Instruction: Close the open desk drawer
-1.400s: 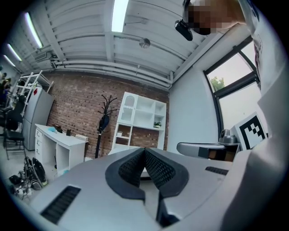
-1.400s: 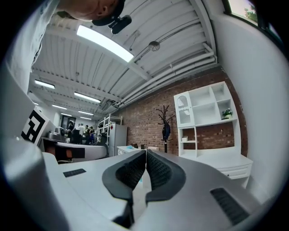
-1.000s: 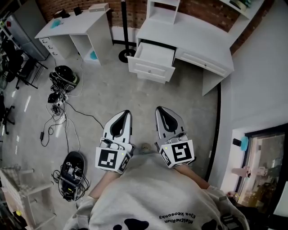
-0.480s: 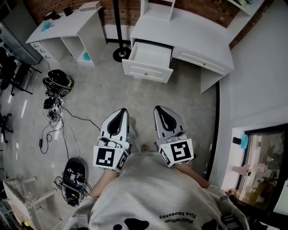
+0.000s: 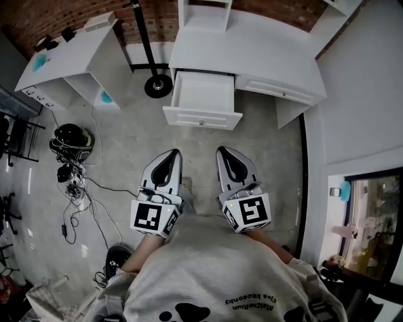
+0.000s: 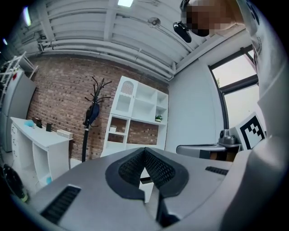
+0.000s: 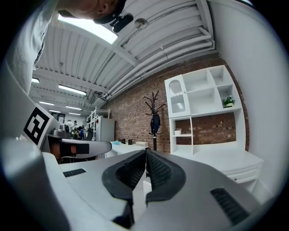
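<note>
Where the fingers (image 5: 153, 177) point, the open drawer (image 5: 203, 99) stands well apart.

Brick-walled workroom around me

I stand on a grey concrete floor (image 5: 132, 144) facing a red brick wall (image 5: 38, 19). A plain white wall (image 5: 359, 94) runs down my right, with a dark-framed window (image 5: 371, 220) low in it. A white worktop (image 5: 60, 60) stands off to my left, a black coat stand (image 7: 155, 122) by the brick and a tall white shelf unit (image 7: 203, 103) beside it. Cables (image 5: 75, 188) trail over the floor at left. Strip lights (image 7: 86, 27) glow on a white ribbed ceiling (image 7: 158, 49).
</note>
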